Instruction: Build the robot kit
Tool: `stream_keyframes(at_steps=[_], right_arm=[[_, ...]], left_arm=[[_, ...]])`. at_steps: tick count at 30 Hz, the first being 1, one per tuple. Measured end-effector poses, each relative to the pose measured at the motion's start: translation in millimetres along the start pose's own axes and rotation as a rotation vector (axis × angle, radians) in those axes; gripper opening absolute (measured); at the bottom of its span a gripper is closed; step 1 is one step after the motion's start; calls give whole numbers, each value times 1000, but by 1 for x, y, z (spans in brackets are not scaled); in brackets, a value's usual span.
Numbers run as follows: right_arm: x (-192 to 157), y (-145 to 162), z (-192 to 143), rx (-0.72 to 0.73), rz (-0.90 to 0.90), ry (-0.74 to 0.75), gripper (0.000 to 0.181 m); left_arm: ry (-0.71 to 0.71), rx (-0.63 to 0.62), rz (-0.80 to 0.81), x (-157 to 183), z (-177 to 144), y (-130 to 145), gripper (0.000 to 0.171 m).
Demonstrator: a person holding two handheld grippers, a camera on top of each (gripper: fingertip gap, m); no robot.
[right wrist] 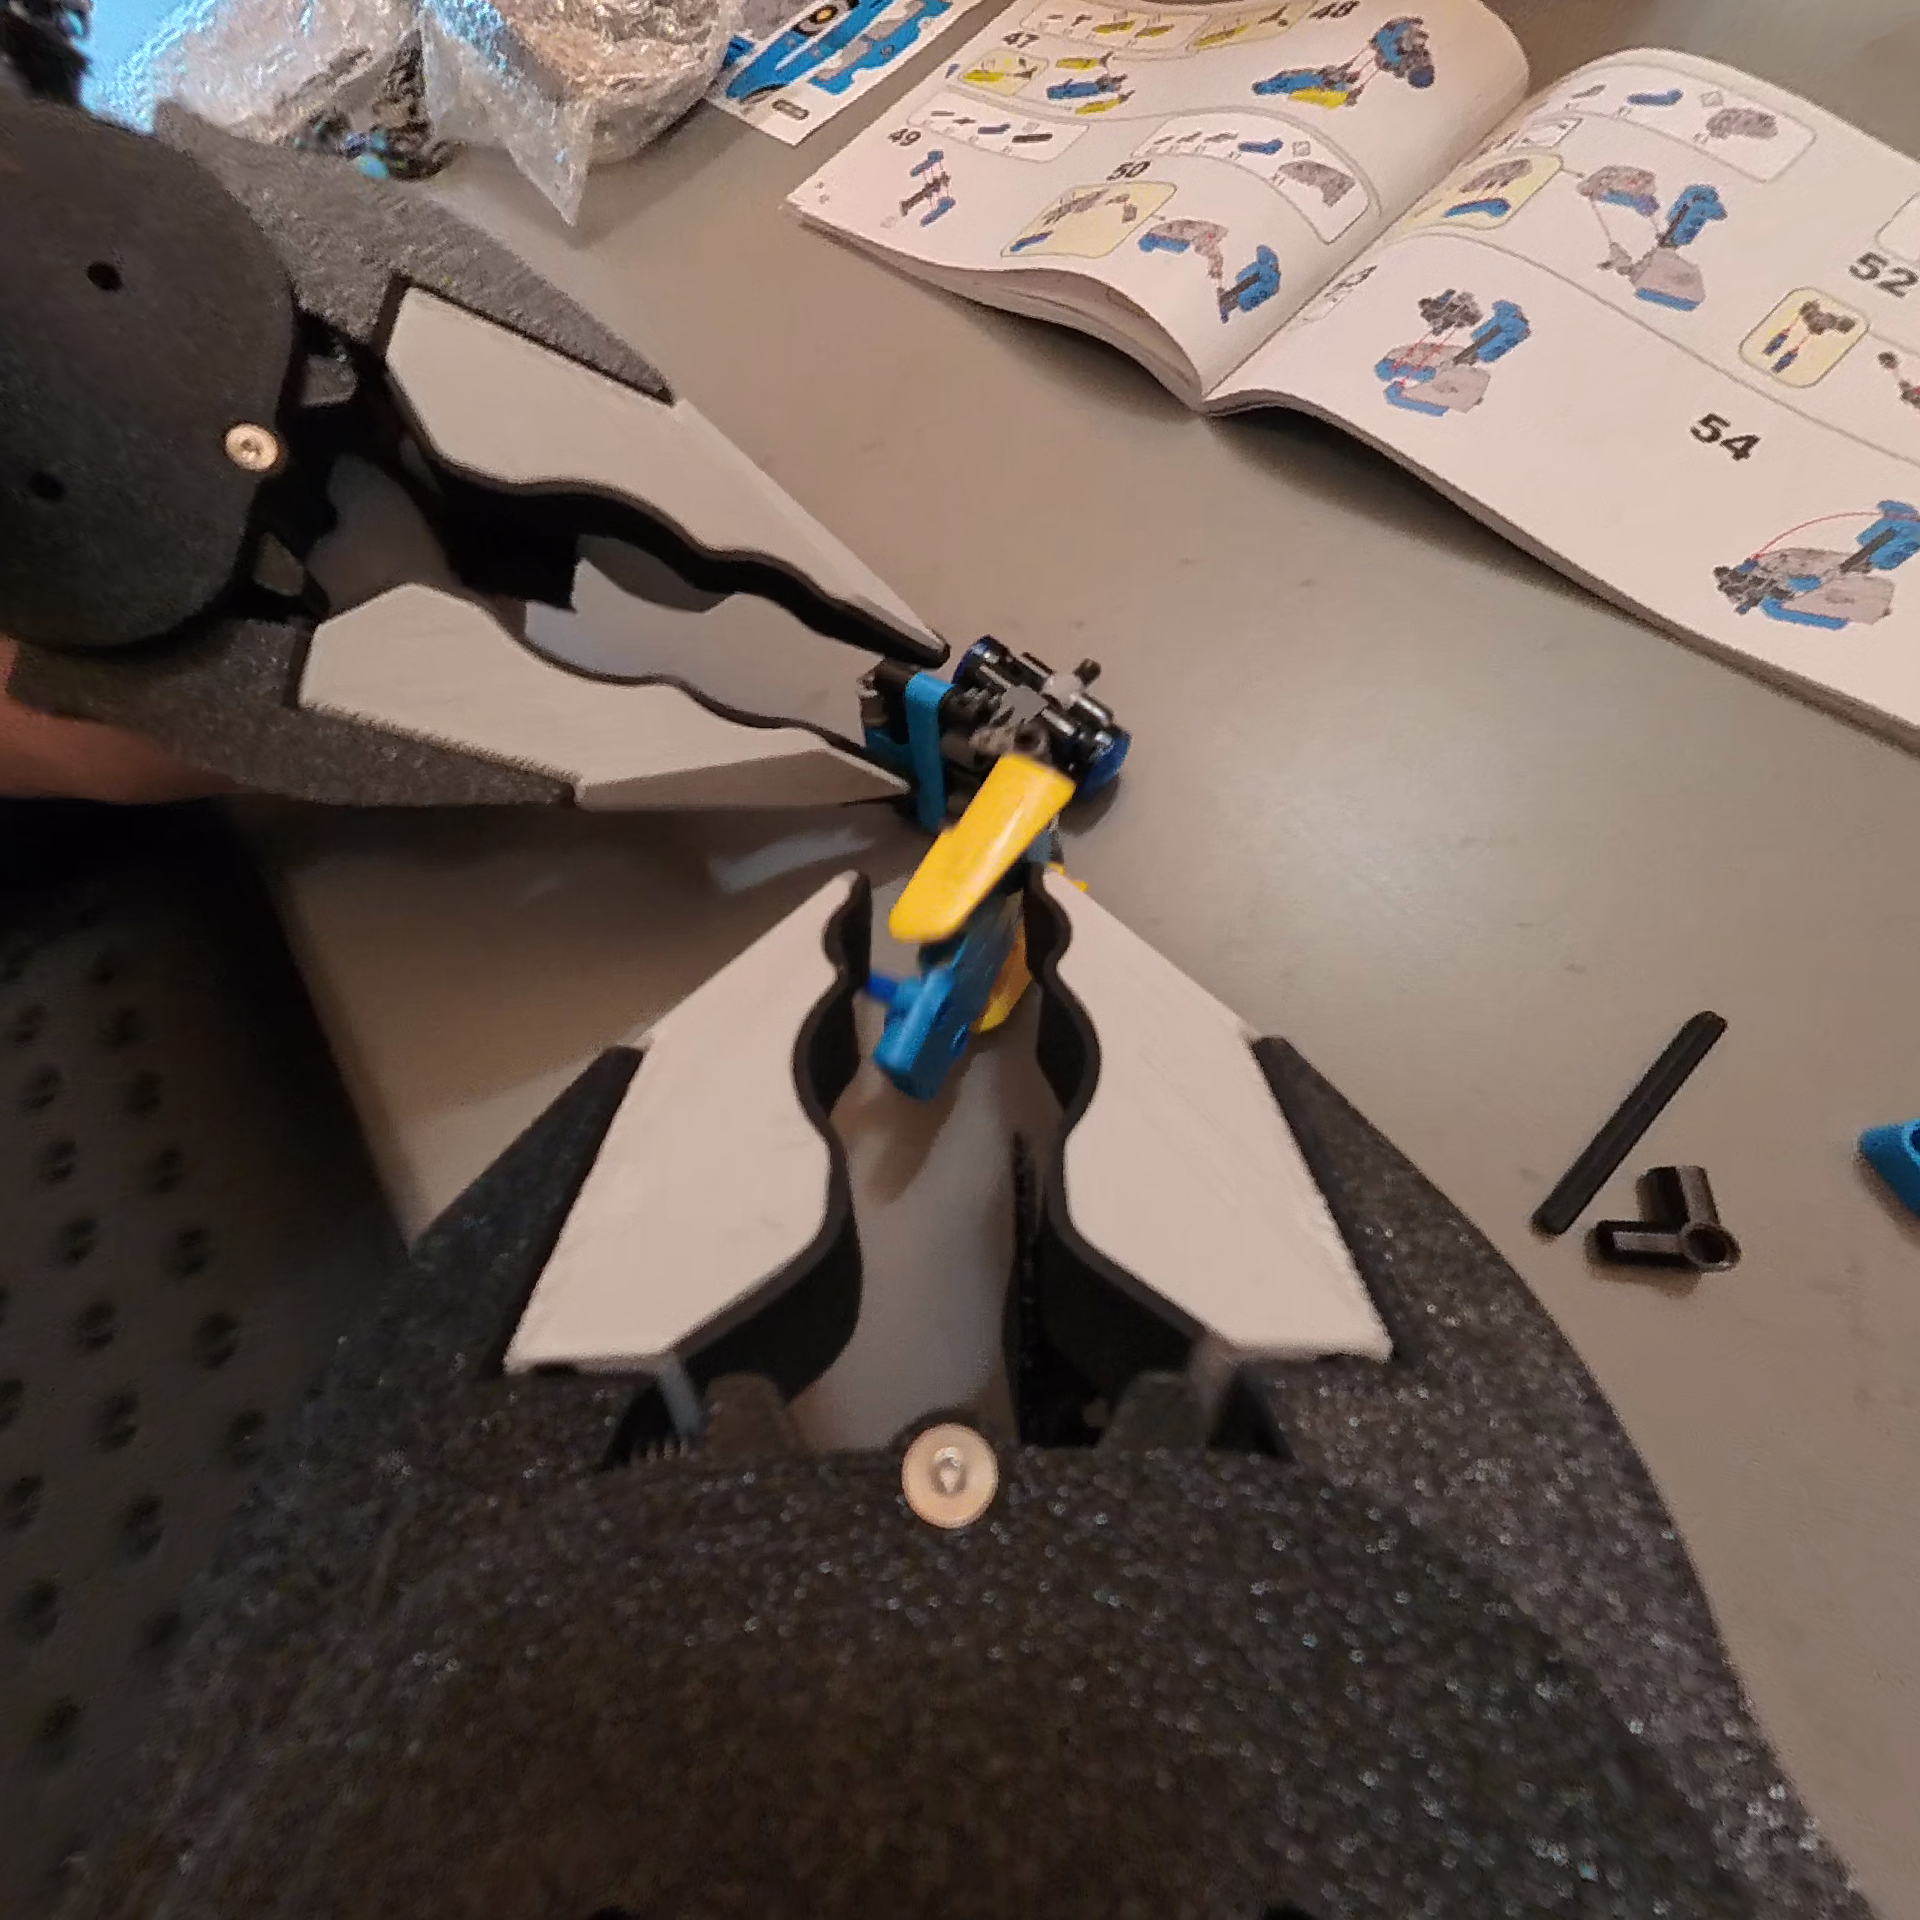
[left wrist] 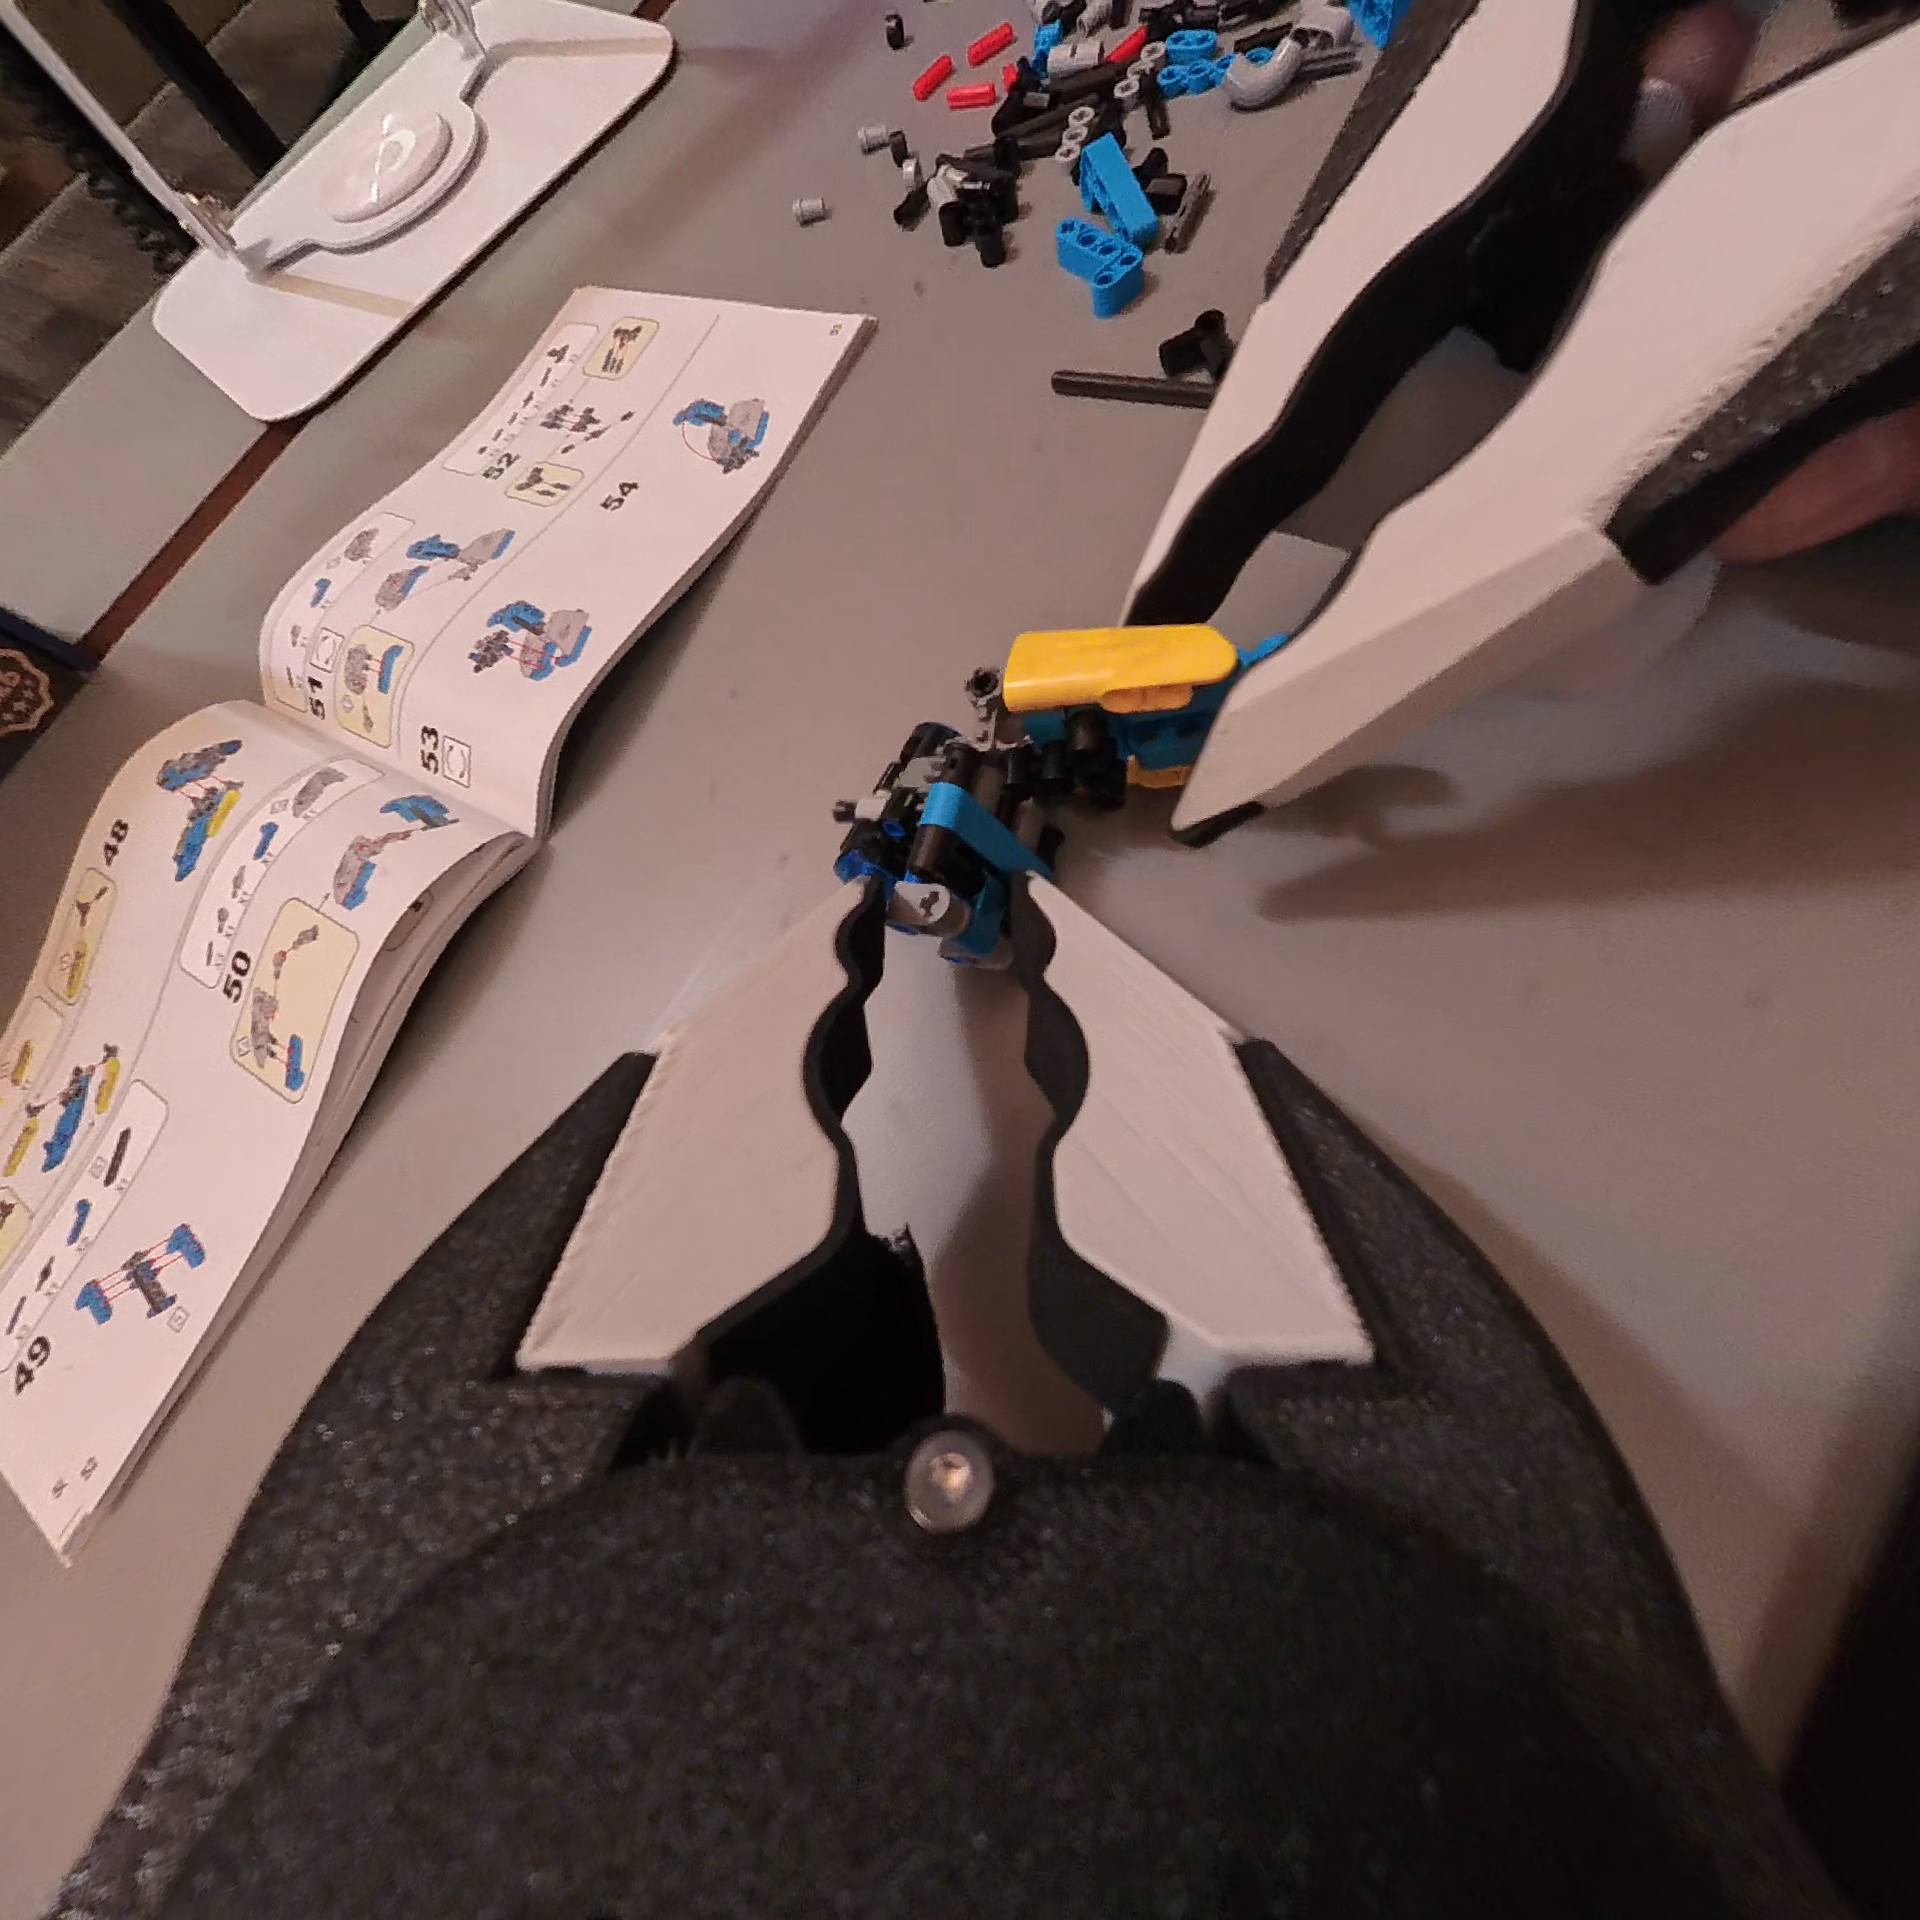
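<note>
Open booklet (left wrist: 416,665) beside clamped model (left wrist: 997,790)

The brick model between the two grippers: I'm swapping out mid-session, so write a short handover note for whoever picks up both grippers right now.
Left gripper: shut on the blue-and-black end of the brick model.
Right gripper: shut on the model's other end, by the yellow panel.
The model sits low over the grey table, spanning both grippers.
Open instruction booklet lies left of the model.
Loose parts pile at the table's far side; a black axle and black connector lie to the right of the right gripper.
Done: model partly built. Left: loose parts remain unattached.
</note>
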State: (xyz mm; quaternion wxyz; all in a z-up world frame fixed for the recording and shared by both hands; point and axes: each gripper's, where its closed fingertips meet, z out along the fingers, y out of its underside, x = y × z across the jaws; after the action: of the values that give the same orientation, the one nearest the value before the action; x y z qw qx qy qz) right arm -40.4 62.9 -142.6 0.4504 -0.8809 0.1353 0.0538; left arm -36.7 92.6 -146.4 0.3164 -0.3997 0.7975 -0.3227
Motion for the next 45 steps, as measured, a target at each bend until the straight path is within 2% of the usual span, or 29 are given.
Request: stream_keyframes(at_steps=[7,10,16,22,26,28,30,33,36,38,45], right_arm=[[10,-4,6,10,78,26,28],[15,-6,5,17,114,28,29],[18,-3,-1,23,109,21,31],[24,-12,-14,57,34,20,34],[16,-37,-33,118,-126,-200,32],[3,-40,-37,100,-168,-411,33],[8,-36,-28,55,-189,-483,38],[22,-23,-15,-24,-224,-463,37],[19,-23,-19,27,-229,-471,30],[22,-21,-15,25,-237,-441,27],[17,-16,-8,8,-236,-426,14]], left_arm=[[-123,-13,144,2,3,-4,24],[-129,-9,187,6,4,-6,21],[-92,16,151,7,3,-7,22],[-27,101,69,9,-6,-18,23],[25,148,-7,0,-9,-23,24],[103,164,-76,0,-9,-25,24],[169,167,-126,1,-7,-26,24],[214,147,-148,4,-4,-24,23],[204,107,-115,7,2,-20,20],[195,86,-74,9,5,-18,11],[117,107,118,15,4,-21,9]])
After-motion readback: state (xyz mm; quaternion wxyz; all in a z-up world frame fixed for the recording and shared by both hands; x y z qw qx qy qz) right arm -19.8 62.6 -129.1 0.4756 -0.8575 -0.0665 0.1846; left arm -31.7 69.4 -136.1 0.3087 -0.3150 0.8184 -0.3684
